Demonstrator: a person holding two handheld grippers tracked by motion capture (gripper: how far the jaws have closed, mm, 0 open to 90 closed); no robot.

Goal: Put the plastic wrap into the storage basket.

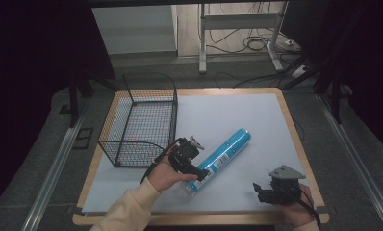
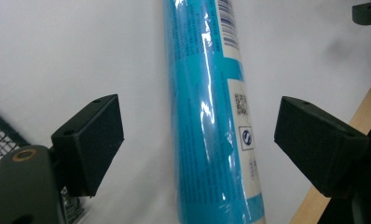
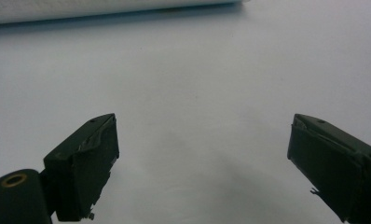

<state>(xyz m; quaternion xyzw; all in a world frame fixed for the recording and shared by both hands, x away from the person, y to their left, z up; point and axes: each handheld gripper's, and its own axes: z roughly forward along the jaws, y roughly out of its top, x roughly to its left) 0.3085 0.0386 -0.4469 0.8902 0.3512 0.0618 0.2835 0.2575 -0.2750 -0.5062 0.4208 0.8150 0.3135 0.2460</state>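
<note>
The blue tube lies beside the wire basket, not yet gripped: the left gripper straddles it, jaws apart. The right gripper waits, jaws apart and empty.

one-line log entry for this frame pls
left tool: open, straddling blue tube | right tool: open, idle | wire basket: empty

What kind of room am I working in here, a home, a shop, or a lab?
Most likely a lab or test workspace. A wooden board covered with white sheet sits on grey carpet, a height-adjustable desk frame with loose cables stands behind, and dark curtains close the sides.
</note>
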